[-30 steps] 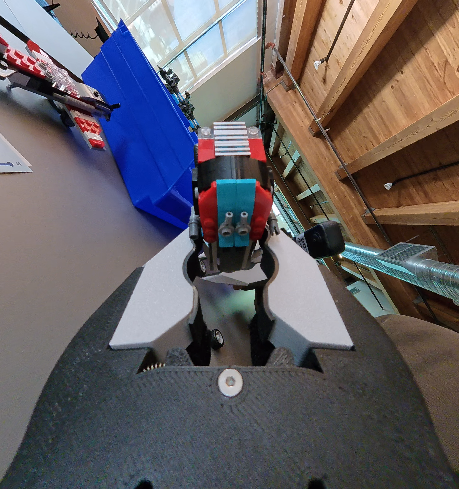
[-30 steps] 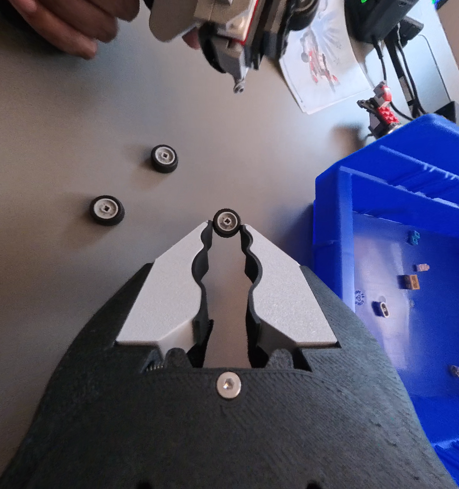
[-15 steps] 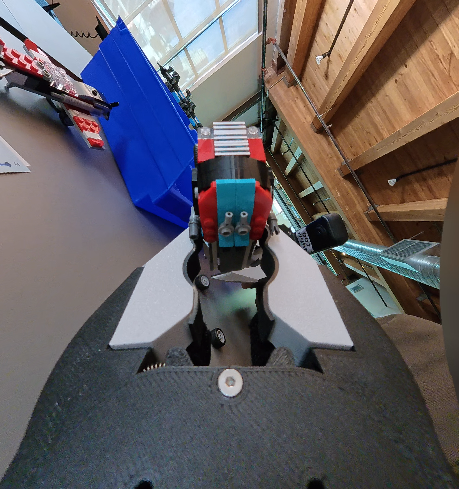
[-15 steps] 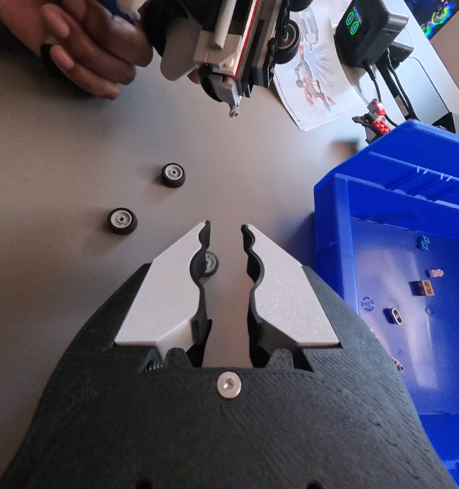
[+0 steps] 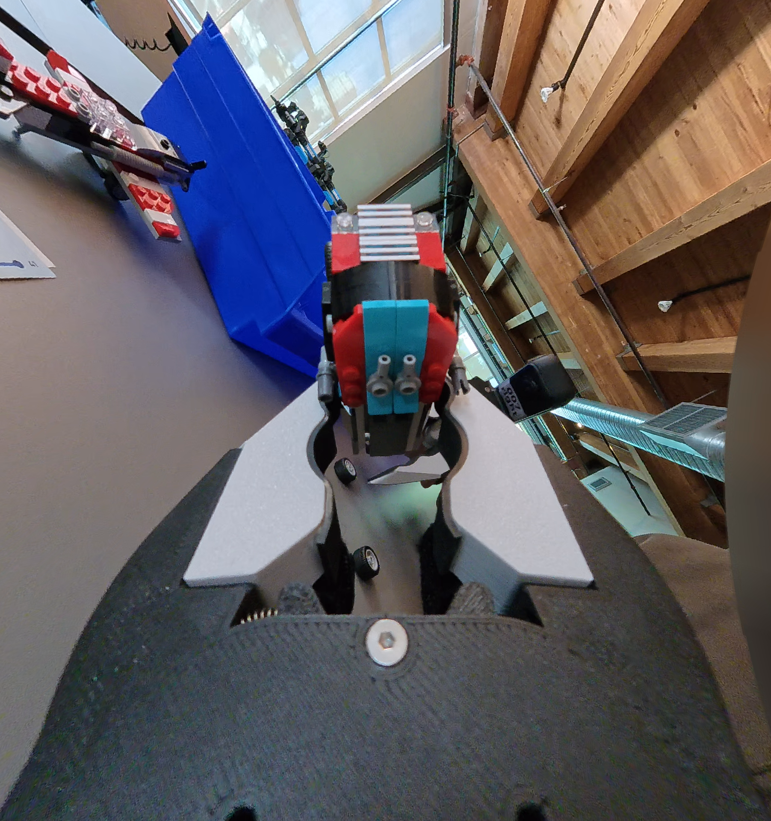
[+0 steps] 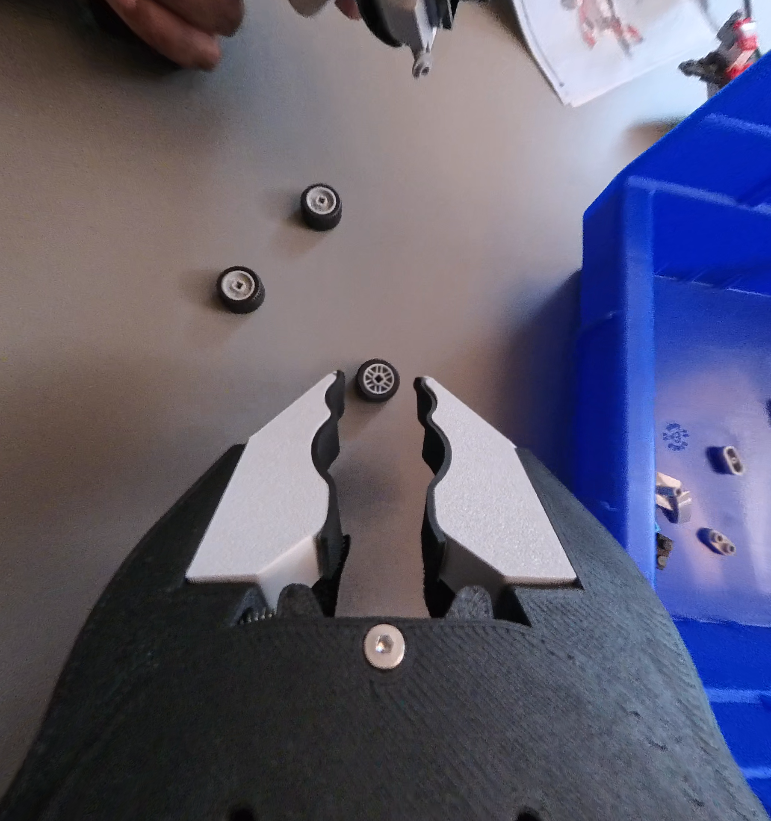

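Observation:
My left gripper [image 5: 392, 400] is shut on a toy brick vehicle [image 5: 392, 337], red, black and turquoise, and holds it above the grey table [image 5: 86, 400]. In the right wrist view the vehicle [image 6: 412, 26] shows at the top edge, next to a hand [image 6: 174, 31]. My right gripper [image 6: 378, 381] is open low over the table. A small black wheel with a grey spoked hub [image 6: 378, 377] lies flat between its fingertips, with a gap on both sides. Two more wheels [image 6: 321, 205] [image 6: 240, 289] lie farther ahead.
A blue bin [image 6: 619, 355] with several small parts stands right of the right gripper; it also shows in the left wrist view [image 5: 241, 222]. A printed booklet [image 6: 596, 44] and another brick model [image 5: 86, 120] lie at the far side. One gripper's finger ends stand about 15 cm off the other's.
A second ago my right gripper pinched the wheel at its fingertips. The wheel left the grasp, the jaws opened wider, and it now lies loose between them, spoked side up. The left gripper kept its hold.

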Motion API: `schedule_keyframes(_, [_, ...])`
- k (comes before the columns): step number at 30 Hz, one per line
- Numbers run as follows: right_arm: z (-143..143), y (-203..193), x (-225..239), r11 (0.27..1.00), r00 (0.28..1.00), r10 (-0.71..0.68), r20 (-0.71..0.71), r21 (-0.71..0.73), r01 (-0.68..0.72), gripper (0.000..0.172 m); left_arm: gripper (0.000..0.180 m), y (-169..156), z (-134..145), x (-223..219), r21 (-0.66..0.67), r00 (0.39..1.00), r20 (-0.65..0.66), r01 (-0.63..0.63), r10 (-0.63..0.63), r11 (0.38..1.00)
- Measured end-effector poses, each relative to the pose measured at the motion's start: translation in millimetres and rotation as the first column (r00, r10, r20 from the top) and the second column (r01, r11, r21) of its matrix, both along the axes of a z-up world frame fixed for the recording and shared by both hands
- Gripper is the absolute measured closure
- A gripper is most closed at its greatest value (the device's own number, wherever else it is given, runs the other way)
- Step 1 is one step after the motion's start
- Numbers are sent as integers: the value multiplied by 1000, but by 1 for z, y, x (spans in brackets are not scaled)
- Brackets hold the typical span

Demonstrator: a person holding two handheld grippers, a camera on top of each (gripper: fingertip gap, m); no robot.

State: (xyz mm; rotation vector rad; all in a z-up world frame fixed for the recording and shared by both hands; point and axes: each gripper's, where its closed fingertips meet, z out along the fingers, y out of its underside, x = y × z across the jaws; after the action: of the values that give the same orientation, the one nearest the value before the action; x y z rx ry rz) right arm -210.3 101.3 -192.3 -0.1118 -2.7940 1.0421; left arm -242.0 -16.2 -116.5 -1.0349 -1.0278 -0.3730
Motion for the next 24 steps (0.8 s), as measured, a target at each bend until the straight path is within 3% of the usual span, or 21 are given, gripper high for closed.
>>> schedule_keyframes(13, [-10, -9, -3, 1000, 1000, -12, 23, -1, 12, 151, 135, 7, -12, 9, 54, 987, 147, 52, -59, 997])
schedule_keyframes(19, [45, -40, -19, 971, 998, -39, -38, -235, 29, 151, 135, 10, -14, 13, 118, 972, 212, 81, -105, 990])
schedule_keyframes(24, [99, -76, -26, 929, 997, 17, -80, -367, -46, 151, 135, 7, -14, 11, 141, 969, 226, 70, -101, 987])
